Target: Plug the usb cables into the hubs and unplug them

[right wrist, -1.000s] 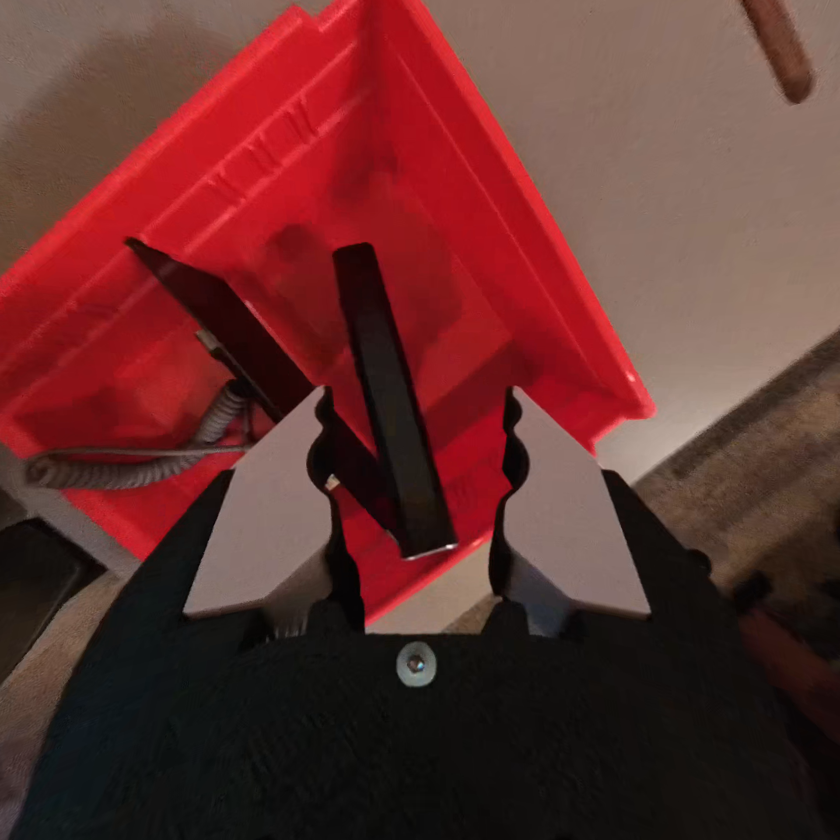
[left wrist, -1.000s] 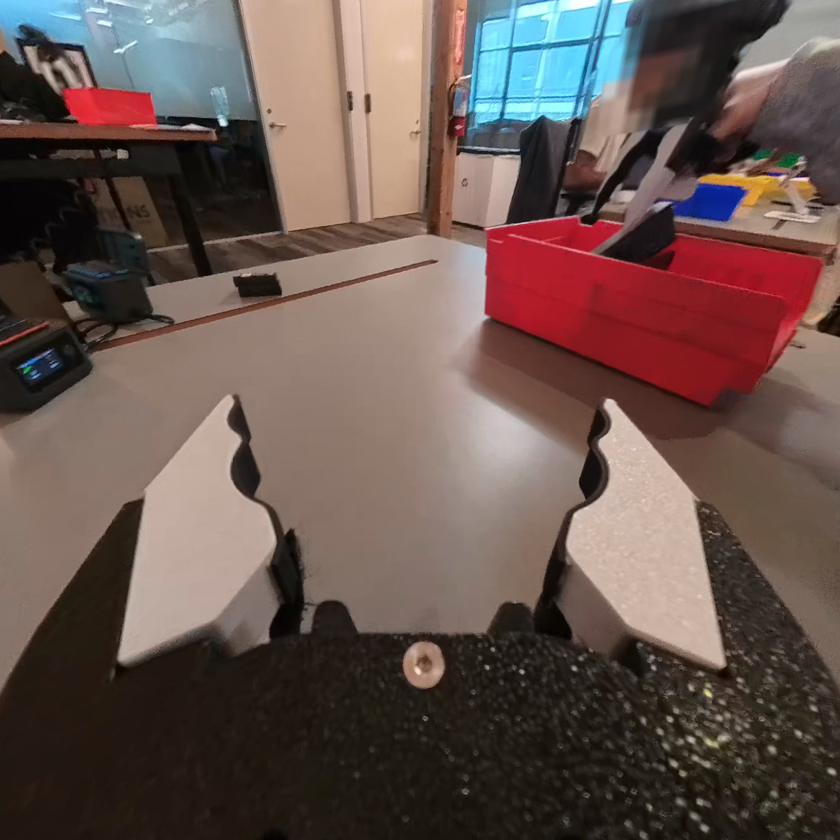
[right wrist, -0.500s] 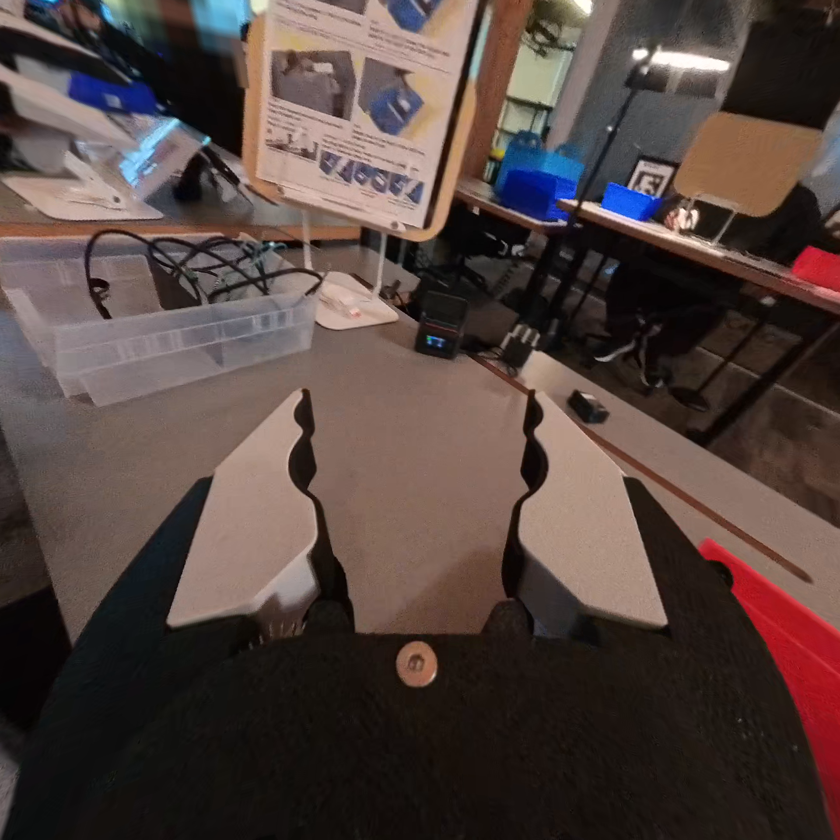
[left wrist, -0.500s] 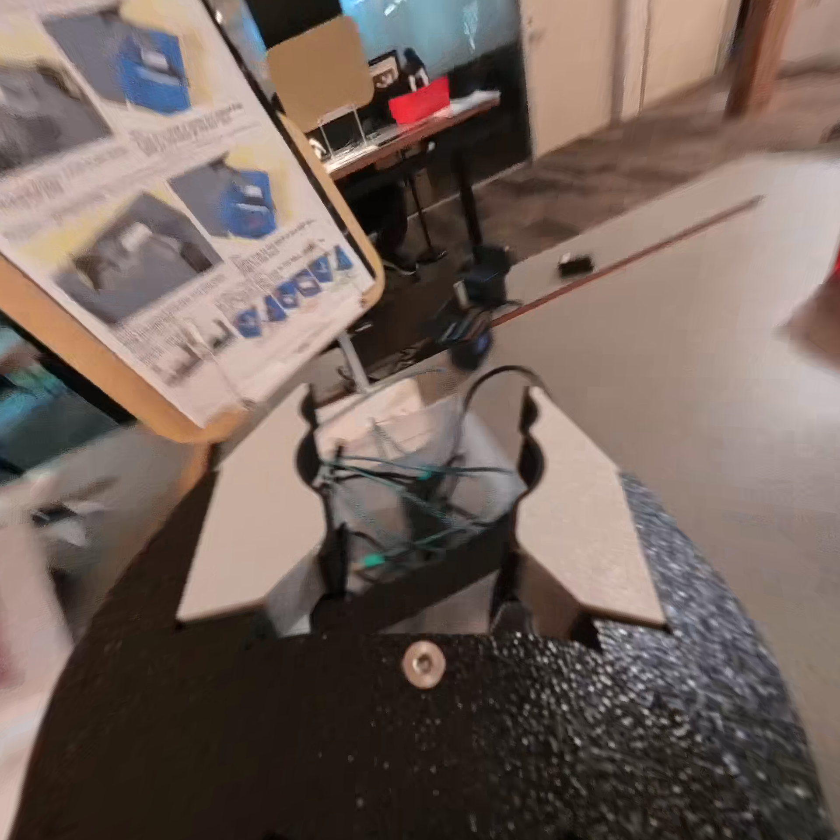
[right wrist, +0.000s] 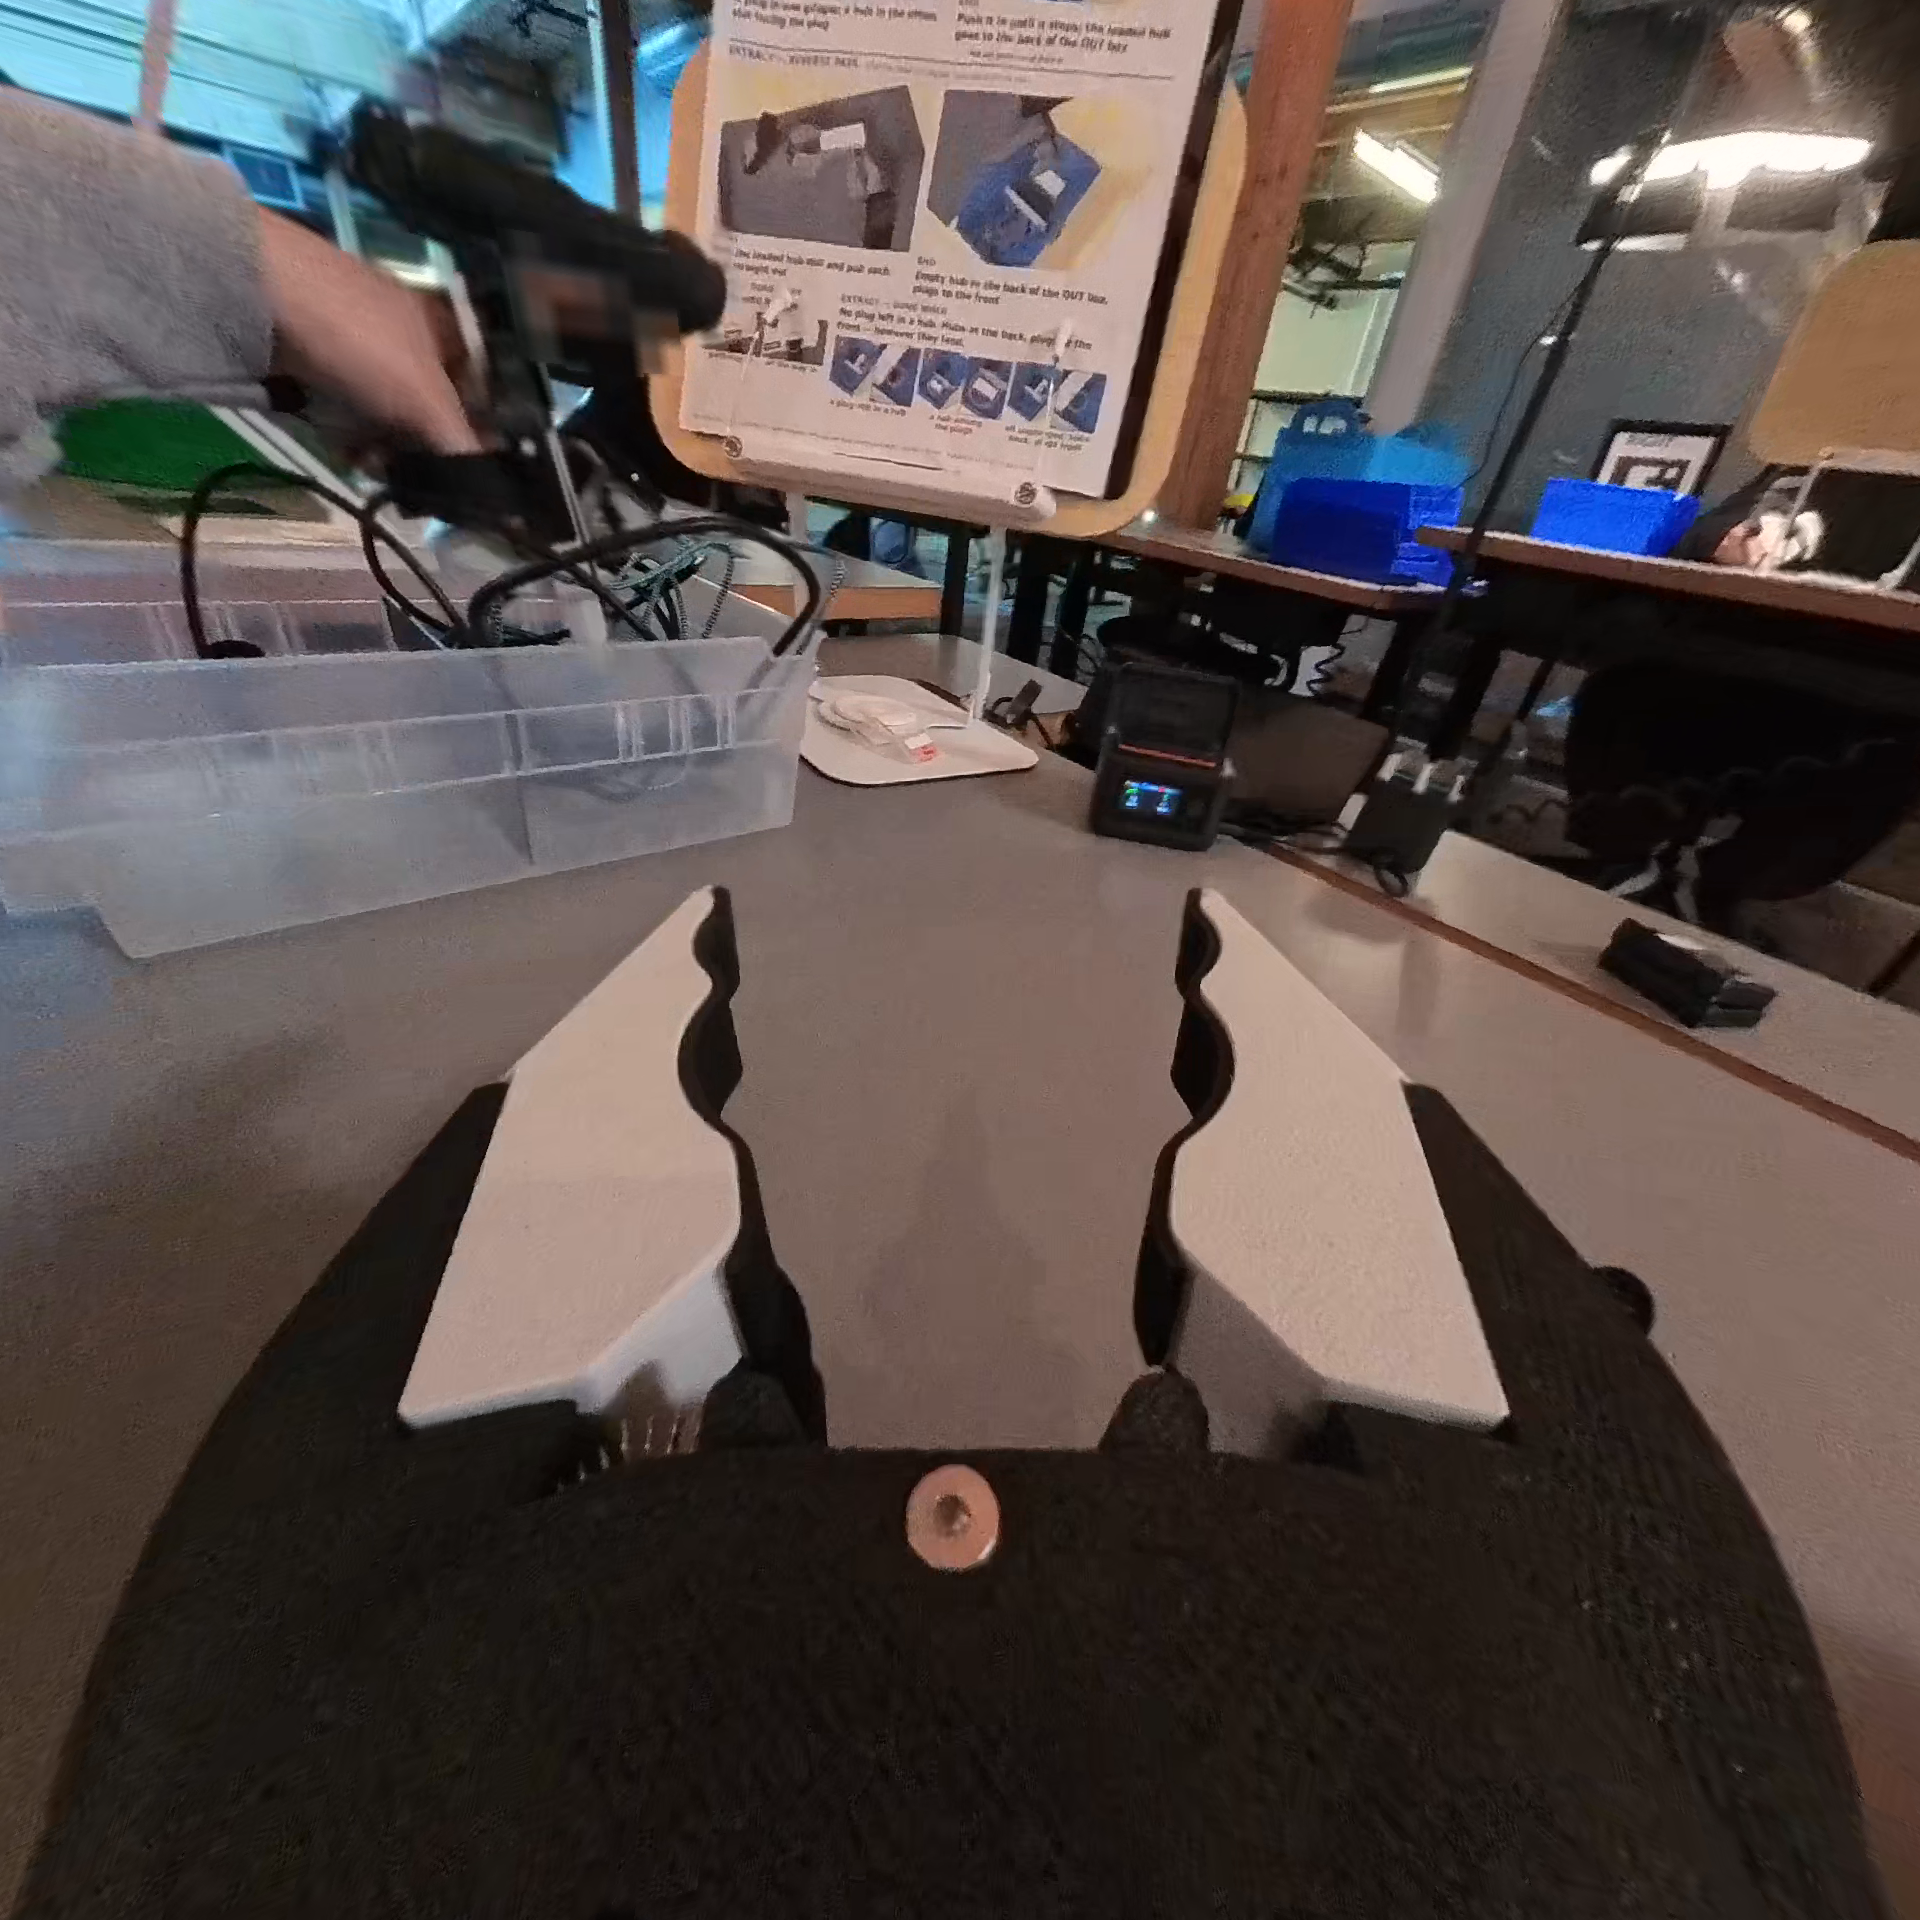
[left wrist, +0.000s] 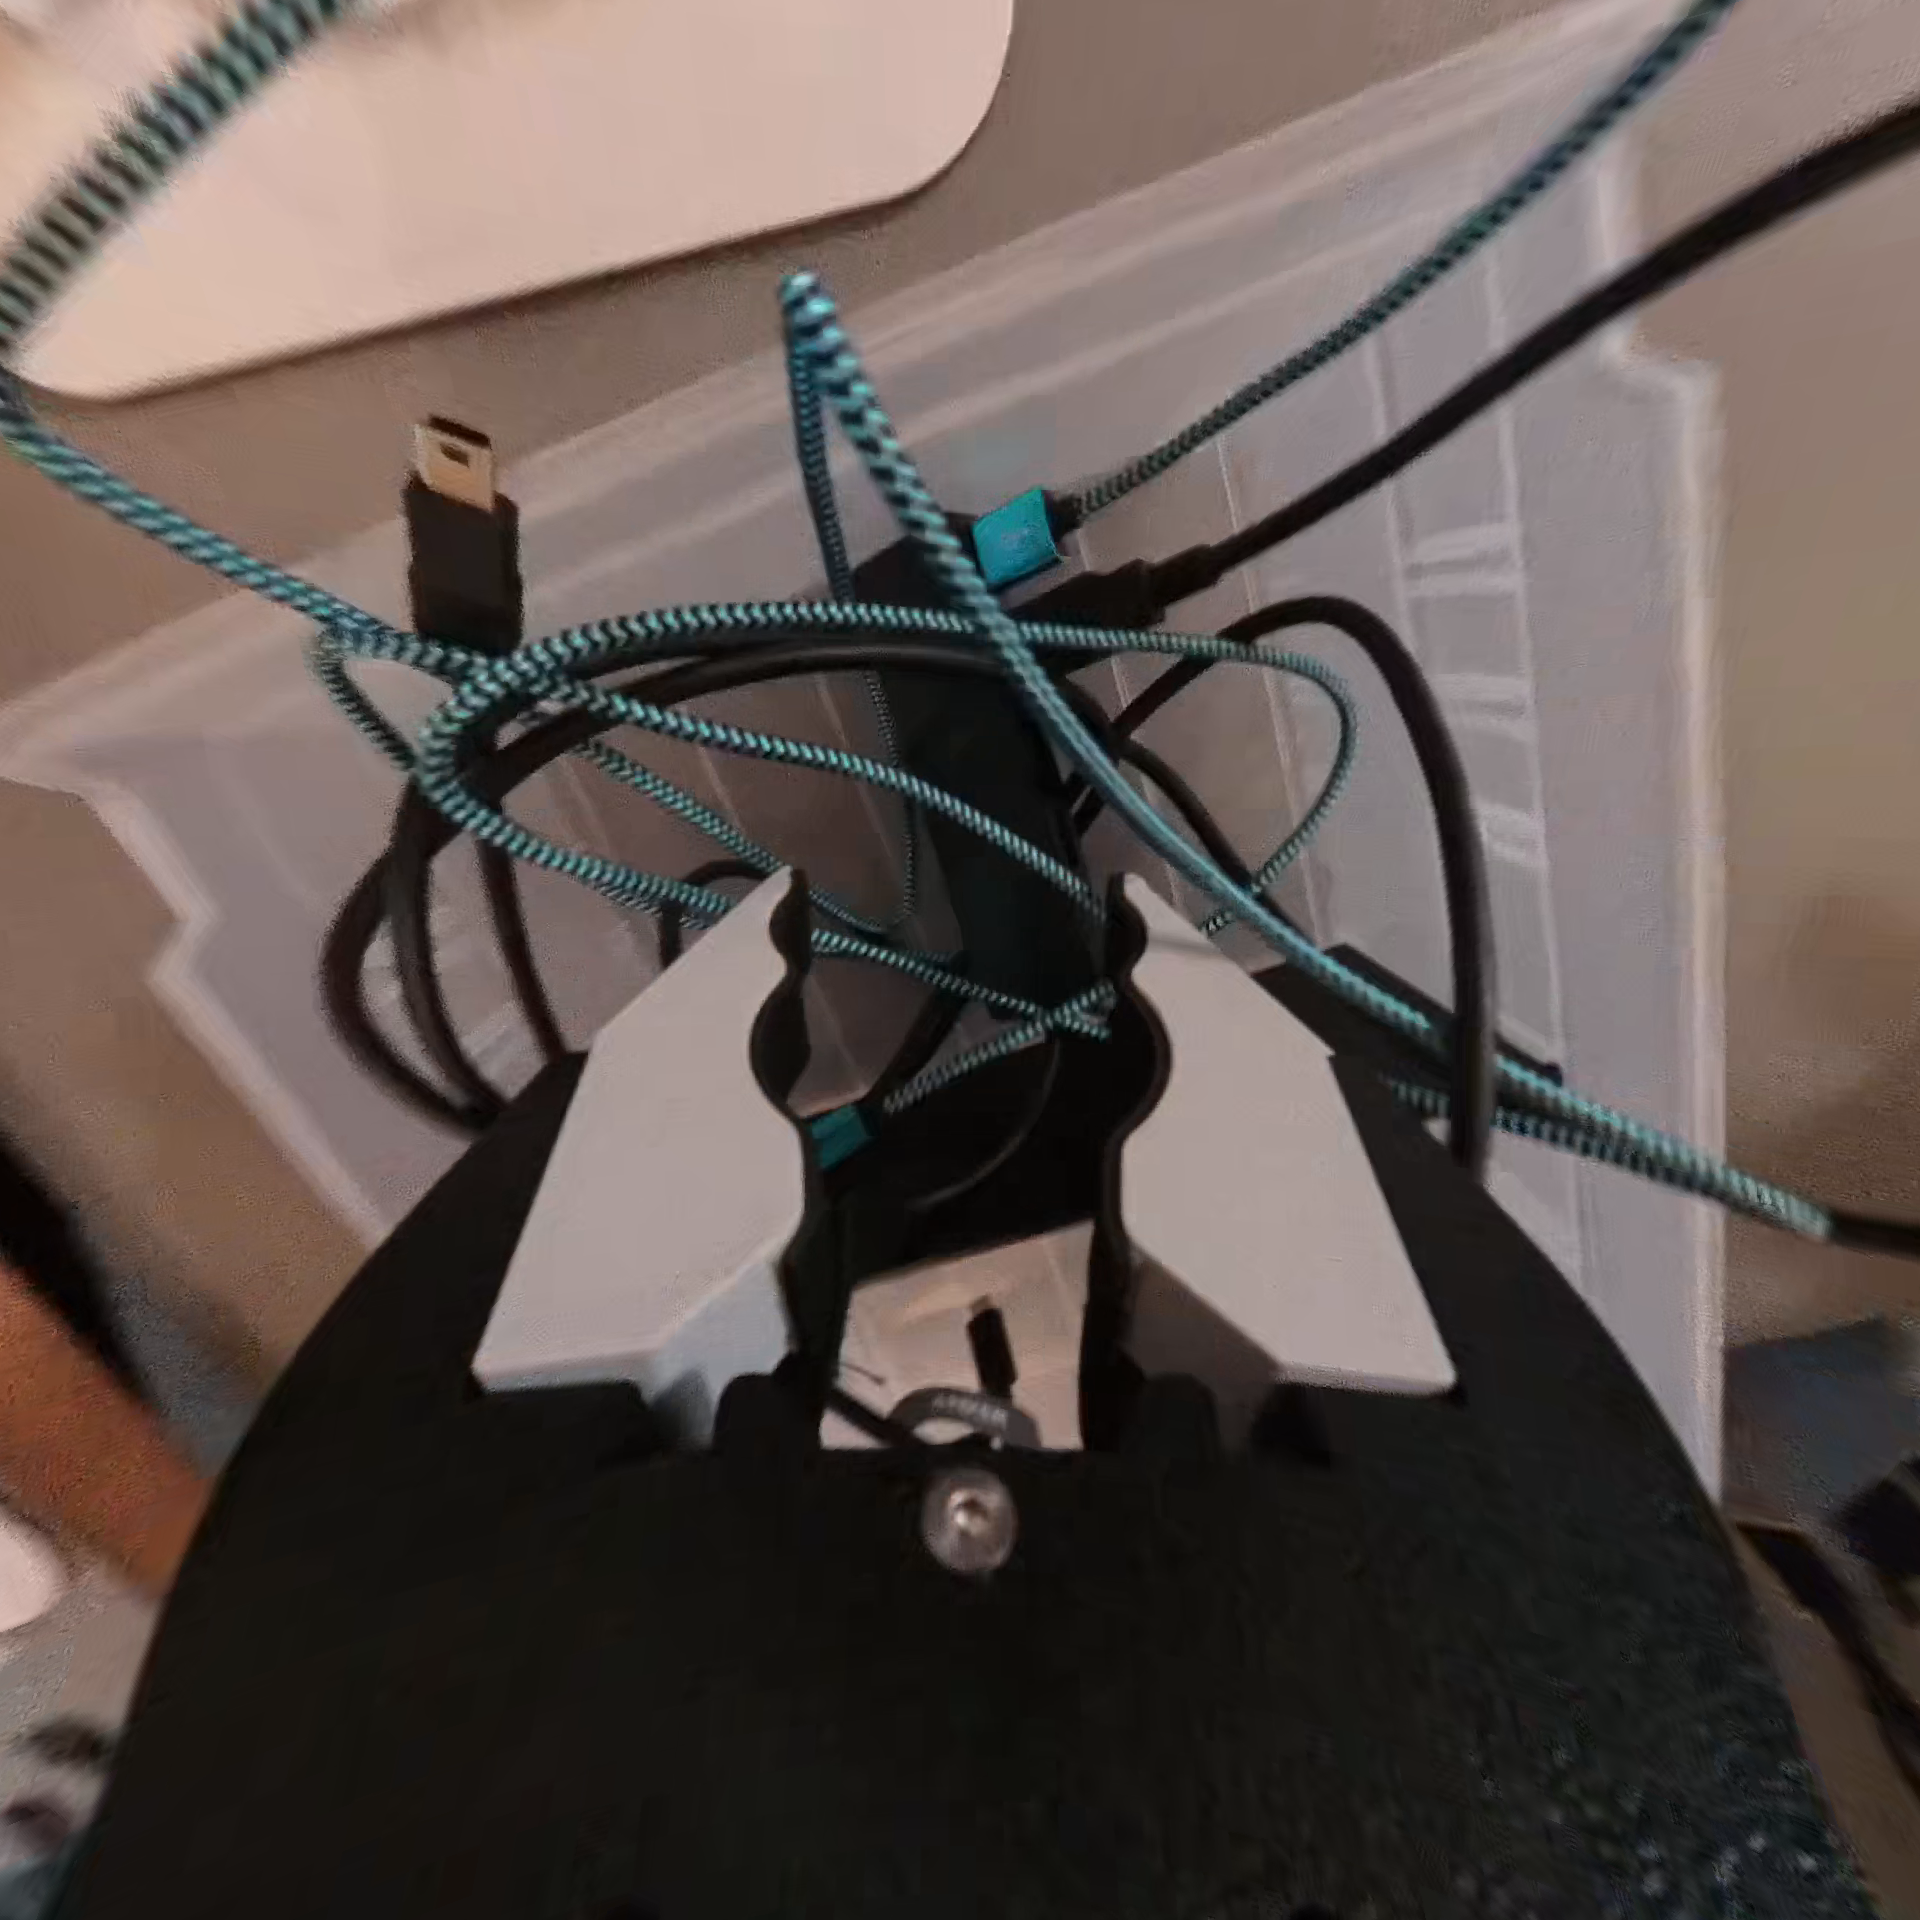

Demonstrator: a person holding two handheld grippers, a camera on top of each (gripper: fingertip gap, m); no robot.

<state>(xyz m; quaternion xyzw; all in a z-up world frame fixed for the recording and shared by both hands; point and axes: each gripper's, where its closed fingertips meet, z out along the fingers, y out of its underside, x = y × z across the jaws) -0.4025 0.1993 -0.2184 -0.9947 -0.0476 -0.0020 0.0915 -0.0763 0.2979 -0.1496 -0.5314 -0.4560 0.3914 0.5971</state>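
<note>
In the left wrist view I look down into a clear plastic bin [left wrist: 1455,520] of tangled cables. A black USB hub [left wrist: 977,790] stands tilted in it, with a teal plug [left wrist: 1018,540] and a black plug [left wrist: 1122,592] at its far end. Teal braided cables [left wrist: 727,634] and black cables [left wrist: 1444,831] loop over it. A loose black plug [left wrist: 452,499] sticks up at the left. My left gripper [left wrist: 956,904] has its jaws narrowed on the hub's near end. My right gripper [right wrist: 956,914] is open and empty above the grey table [right wrist: 935,1039].
The clear bin [right wrist: 416,748] sits at the left of the table, and a person's hand [right wrist: 343,343] holds the left gripper over it. Behind stand a picture sign [right wrist: 935,239] on a white base [right wrist: 914,748], a small black device with a screen [right wrist: 1158,769] and a small black block [right wrist: 1683,982].
My left gripper swung left from the open table to the clear bin, dipped in, and its jaws narrowed around the hub. My right gripper left the red bin and now faces the table, open.
</note>
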